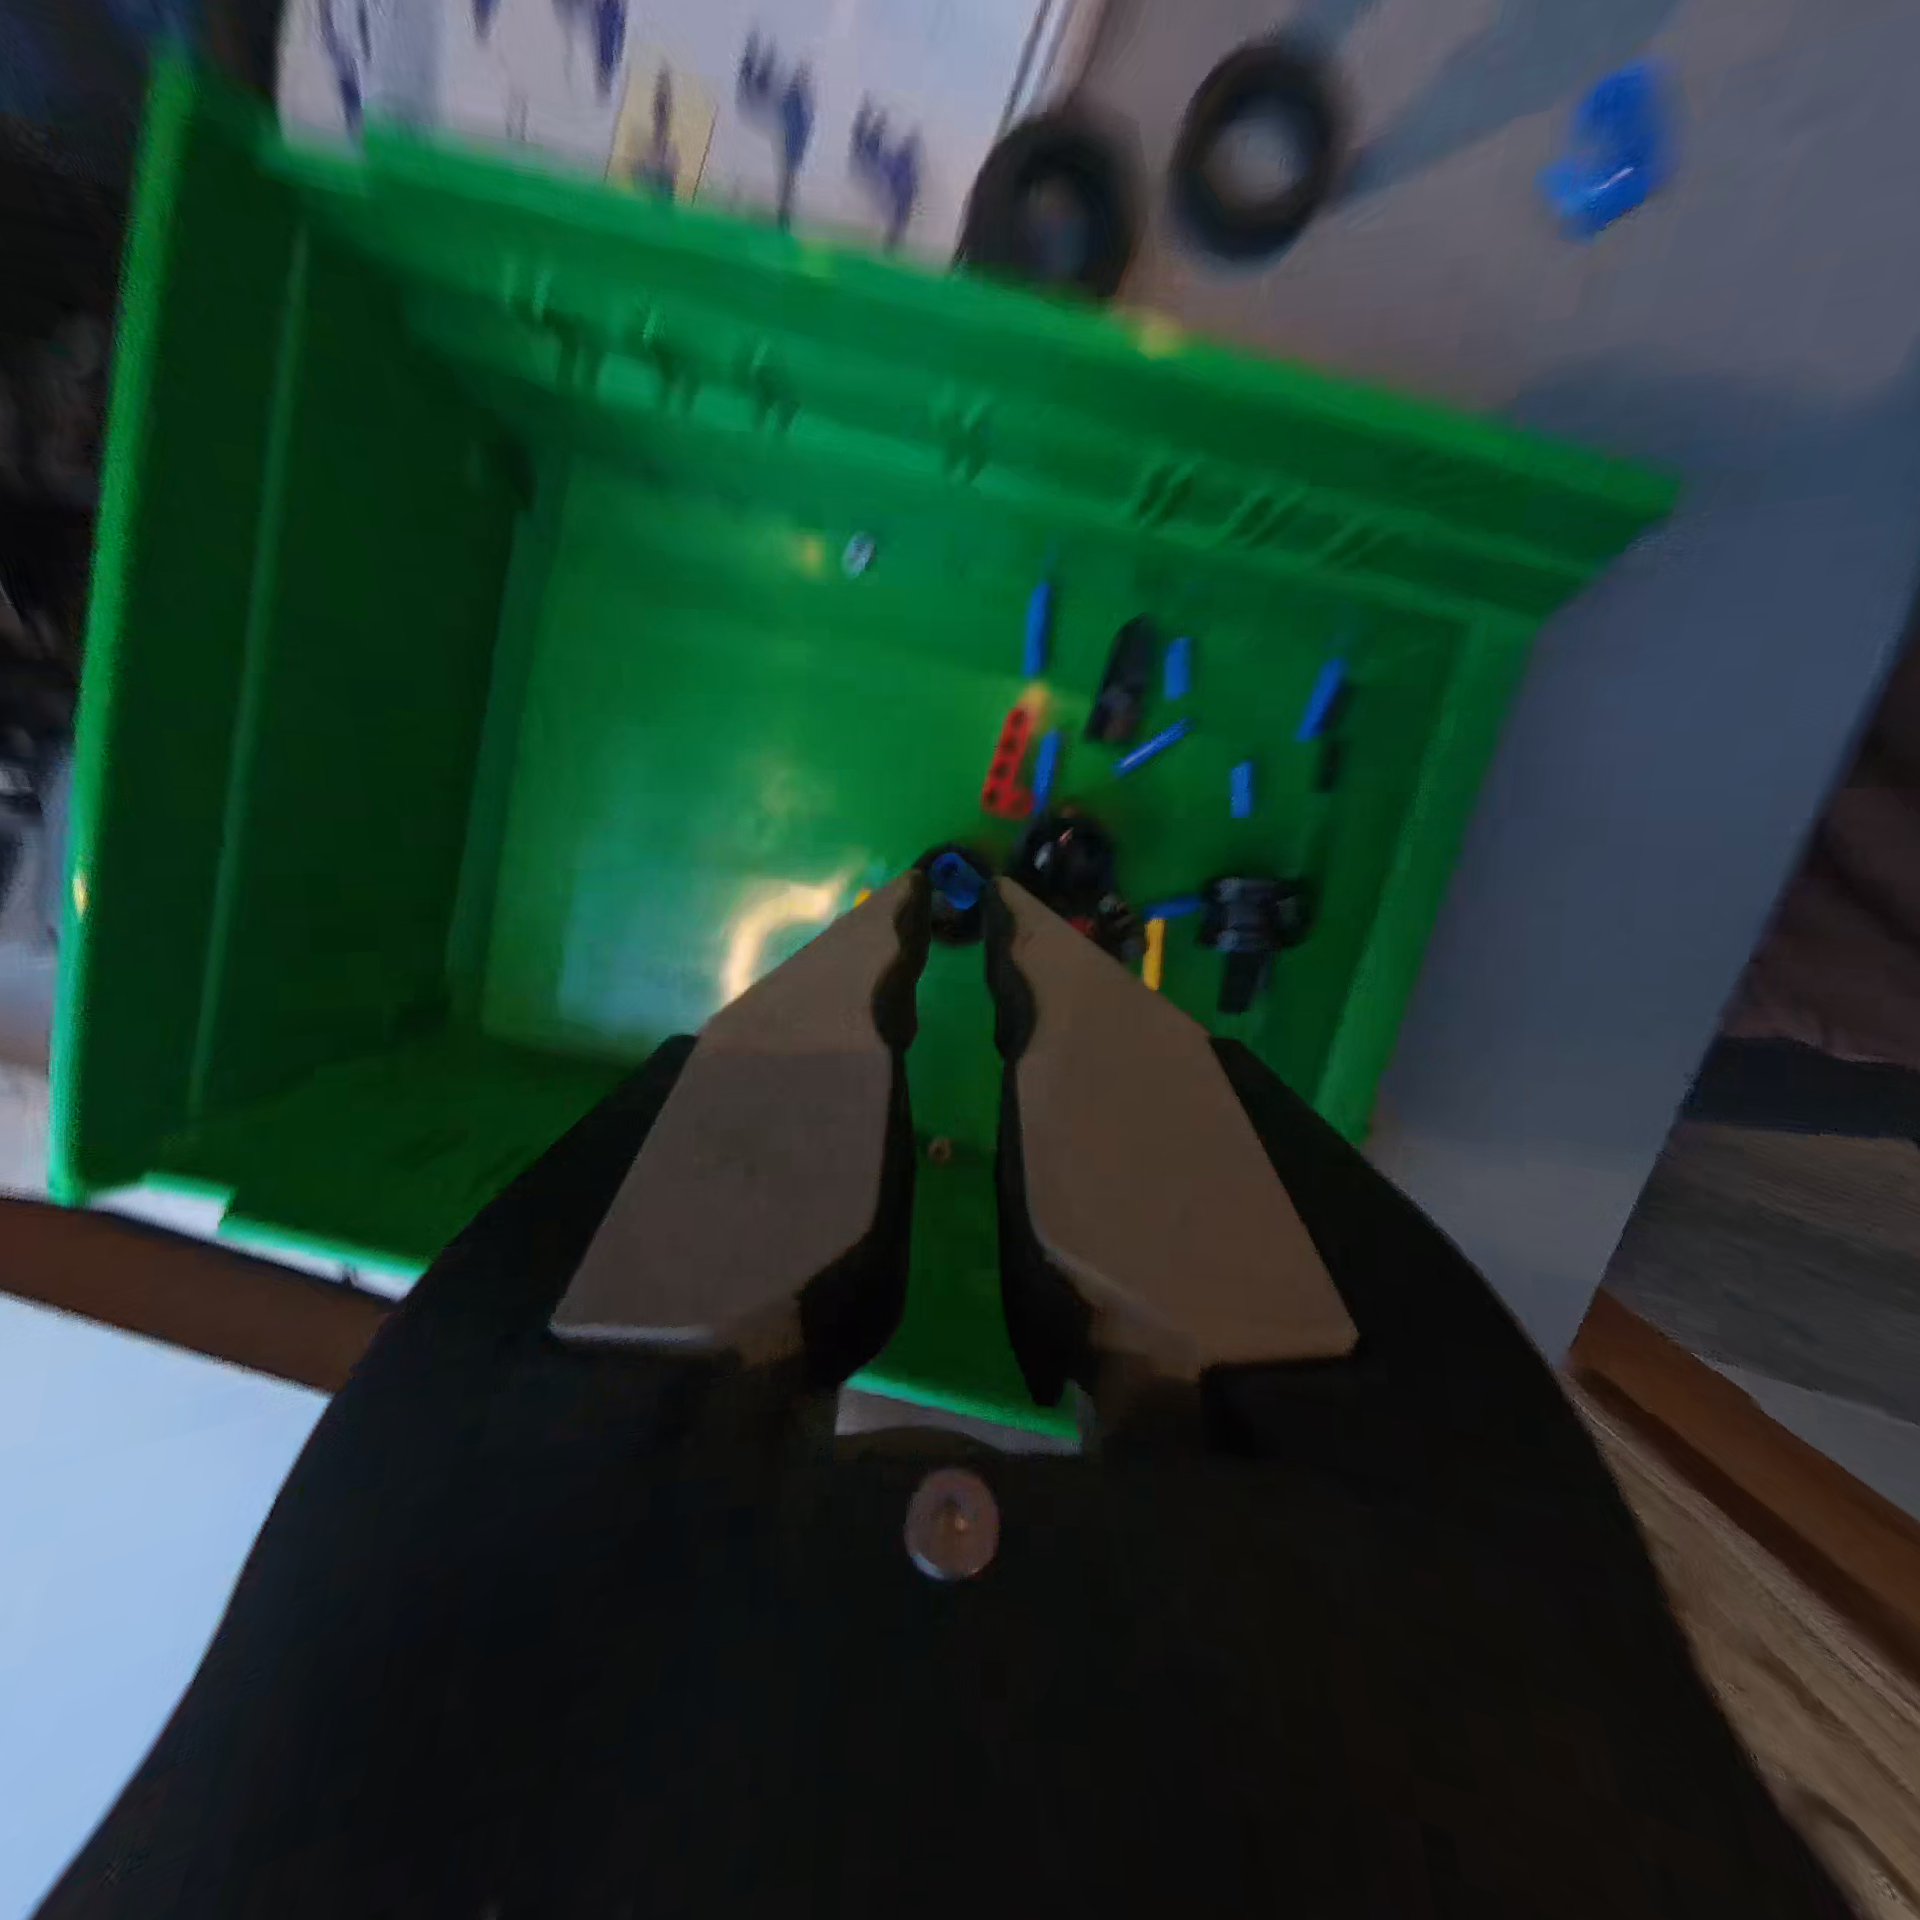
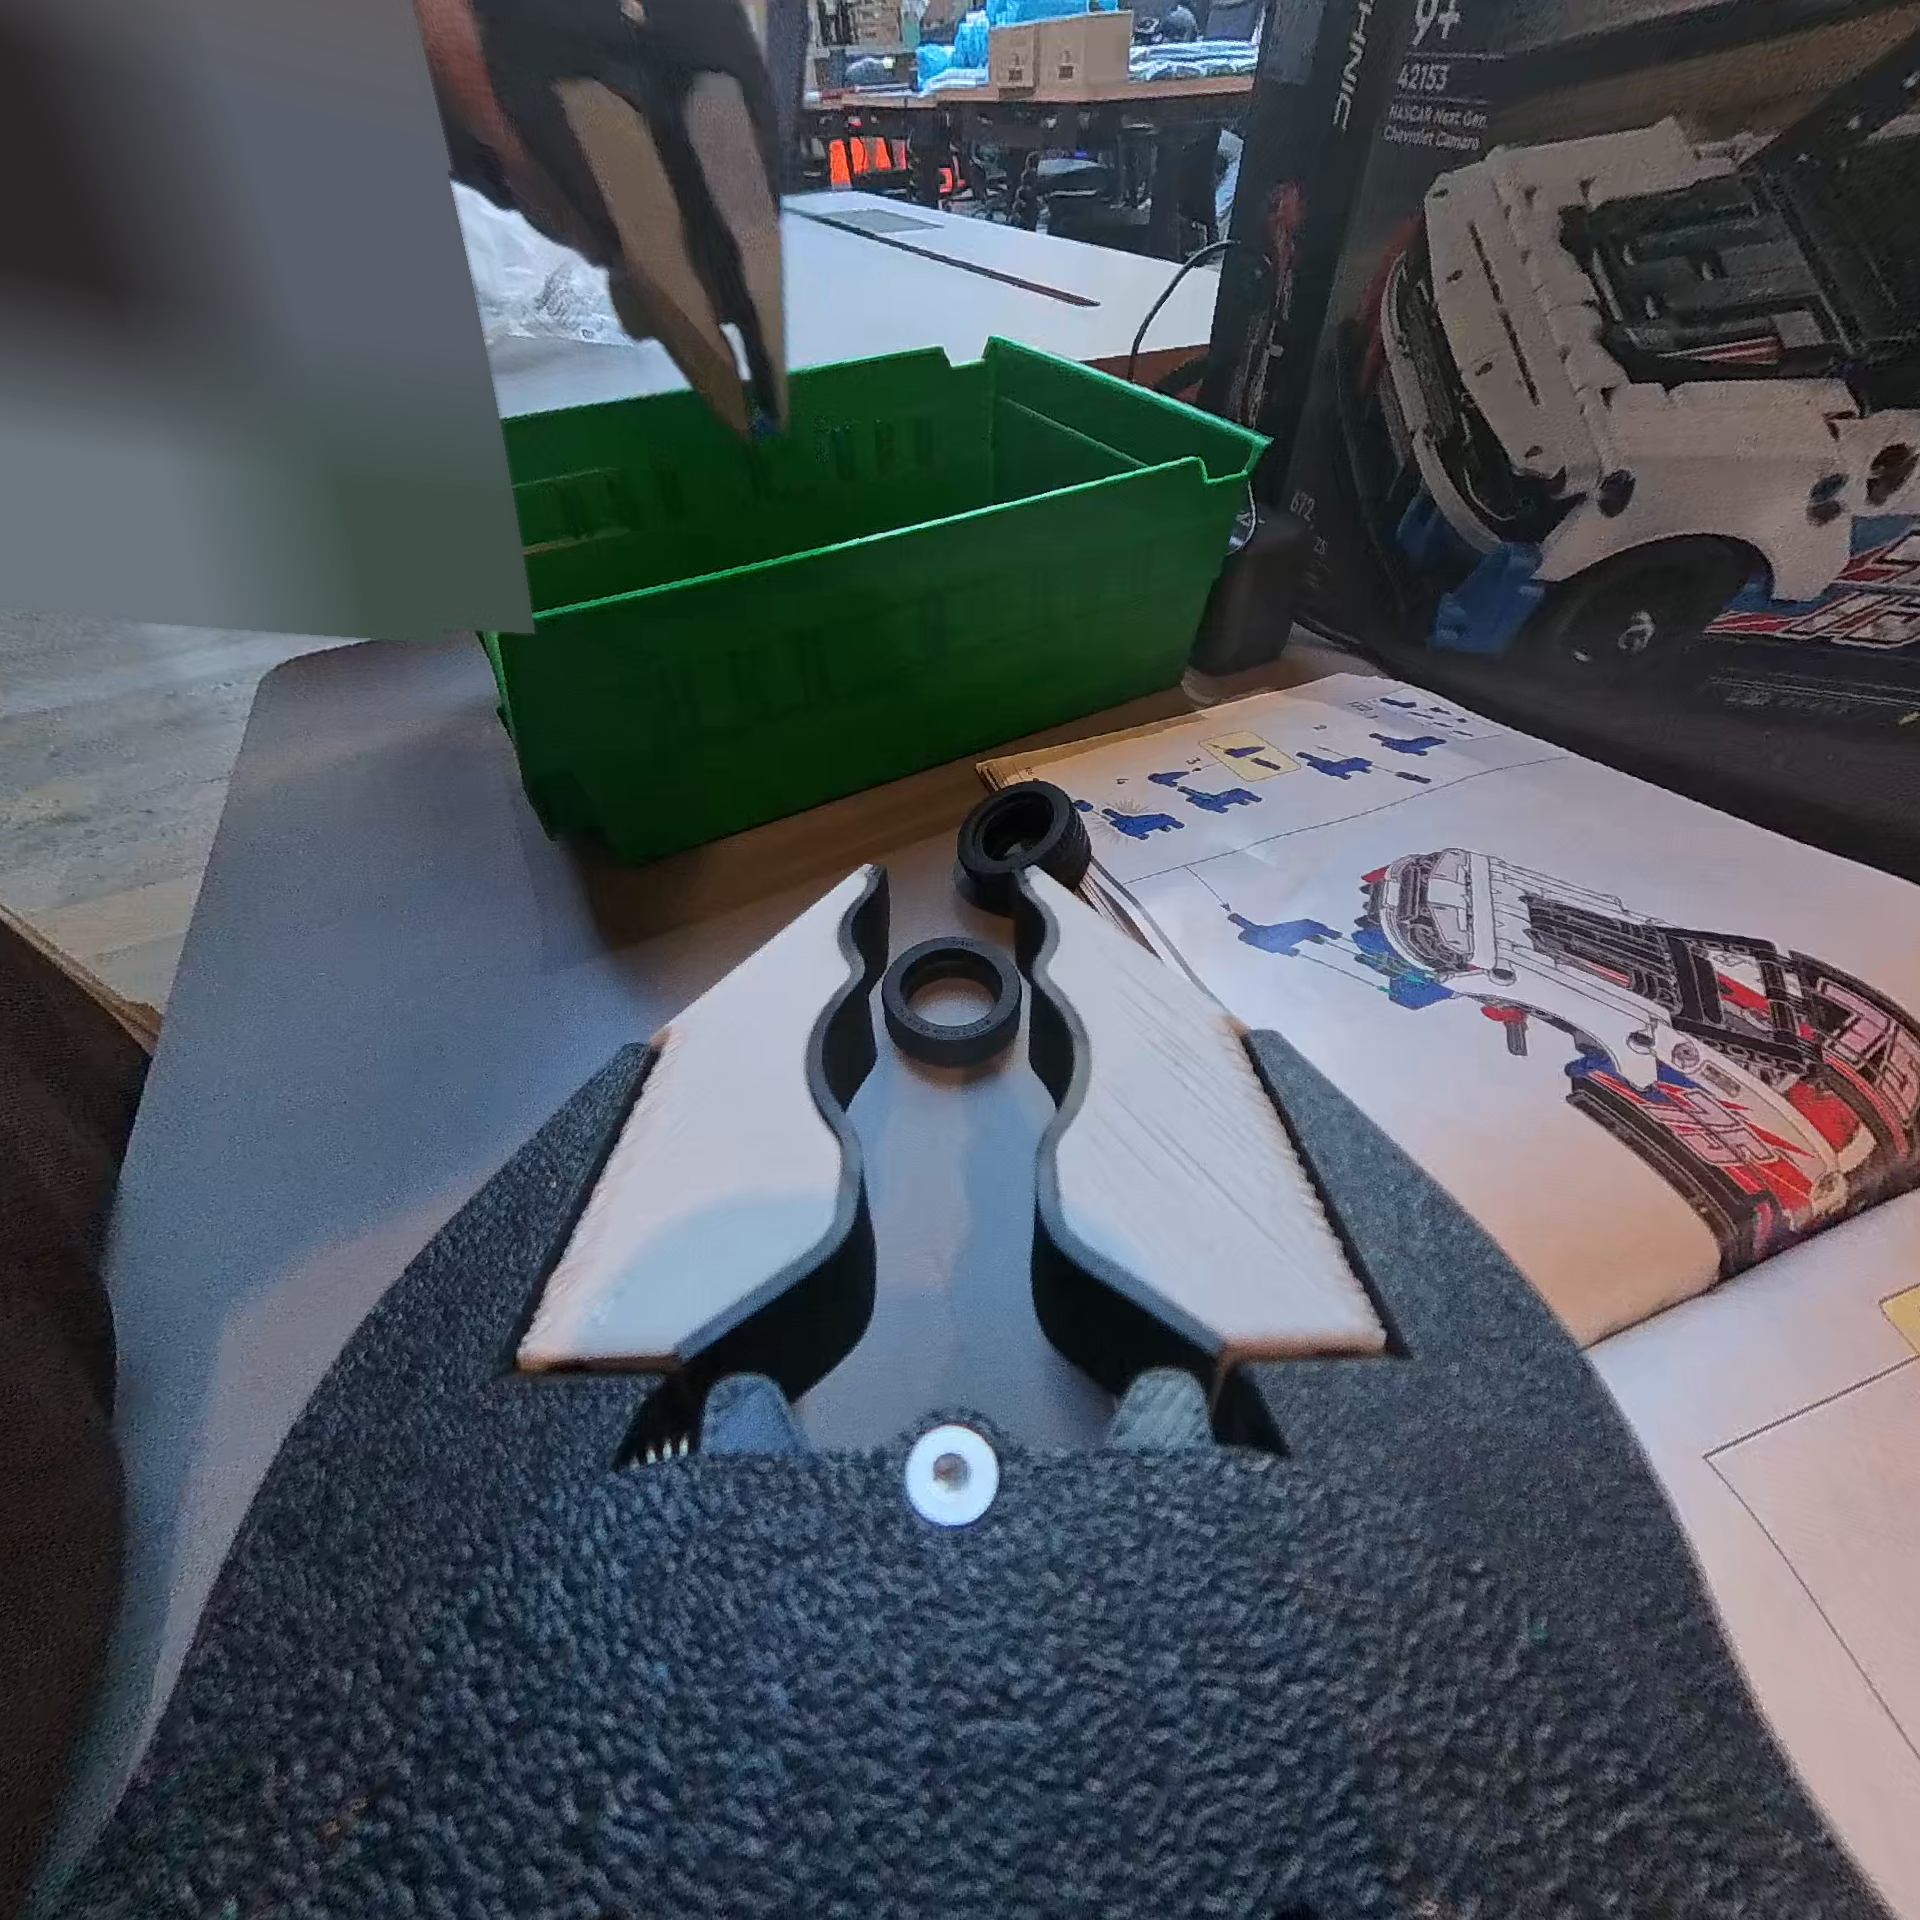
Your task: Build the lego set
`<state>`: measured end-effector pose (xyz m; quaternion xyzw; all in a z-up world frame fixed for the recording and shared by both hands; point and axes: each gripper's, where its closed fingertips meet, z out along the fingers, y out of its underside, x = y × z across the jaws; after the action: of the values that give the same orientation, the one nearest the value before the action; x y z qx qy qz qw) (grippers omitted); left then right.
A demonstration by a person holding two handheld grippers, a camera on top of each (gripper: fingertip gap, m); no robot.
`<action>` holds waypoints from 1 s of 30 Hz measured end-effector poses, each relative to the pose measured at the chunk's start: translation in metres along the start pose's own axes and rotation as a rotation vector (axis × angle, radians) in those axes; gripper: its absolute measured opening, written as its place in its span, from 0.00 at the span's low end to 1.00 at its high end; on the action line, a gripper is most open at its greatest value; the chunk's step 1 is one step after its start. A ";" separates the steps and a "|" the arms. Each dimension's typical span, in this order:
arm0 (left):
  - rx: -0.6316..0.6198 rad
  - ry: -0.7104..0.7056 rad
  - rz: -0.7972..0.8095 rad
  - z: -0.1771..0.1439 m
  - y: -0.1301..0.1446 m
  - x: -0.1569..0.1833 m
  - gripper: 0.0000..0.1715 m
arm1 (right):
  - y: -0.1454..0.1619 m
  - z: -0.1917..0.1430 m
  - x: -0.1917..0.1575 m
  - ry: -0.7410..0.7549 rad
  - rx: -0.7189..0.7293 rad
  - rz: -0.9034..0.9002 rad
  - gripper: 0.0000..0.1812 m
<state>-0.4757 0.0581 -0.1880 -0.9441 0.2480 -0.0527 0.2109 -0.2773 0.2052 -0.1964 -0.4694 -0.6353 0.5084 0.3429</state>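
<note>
The left hand-held gripper (image 1: 954,891) is over the green bin (image 1: 312,644), its fingers drawn narrow and pinching a small blue piece (image 1: 951,871) at the very tips; a dark part sits just under the piece, but the blur hides whether it is joined to it. In the right wrist view the same gripper (image 2: 764,421) points down into the bin (image 2: 852,665) from above, tips at about rim height.

On the bin floor, to the right side, lie loose lego parts: several short blue pins (image 1: 1037,623), a red beam with holes (image 1: 1013,753), a yellow piece (image 1: 1151,951) and a few black connectors (image 1: 1247,914). The left part of the bin floor is bare and glossy.

The right hand-held gripper (image 2: 951,883) is low over the grey mat (image 2: 364,935) on the tabletop, its fingers spread fairly wide and holding nothing. One small black tyre (image 2: 951,1003) lies flat on the mat between the fingers, touching neither. A second black tyre (image 2: 1023,831) stands tilted just beyond the right fingertip, at the near edge of the open instruction booklet (image 2: 1455,1039). The booklet shows a white, red and black car and small blue step drawings. Behind it, to the far right, stands the dark set box (image 2: 1558,364) with a picture of the same white car.
</note>
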 end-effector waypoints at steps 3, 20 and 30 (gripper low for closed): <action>0.142 -0.072 0.088 -0.020 -0.032 0.027 0.04 | -0.003 -0.002 -0.001 -0.001 0.008 0.000 0.13; 0.386 -0.617 0.198 0.115 -0.155 0.139 0.04 | 0.019 -0.009 -0.050 -0.286 -0.082 0.344 0.18; 0.397 -0.755 0.370 0.124 -0.170 0.142 0.04 | 0.030 -0.002 -0.048 -0.270 -0.135 0.364 0.11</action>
<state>-0.2508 0.1682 -0.2288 -0.7787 0.3032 0.2865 0.4687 -0.2524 0.1618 -0.2231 -0.5258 -0.6127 0.5765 0.1254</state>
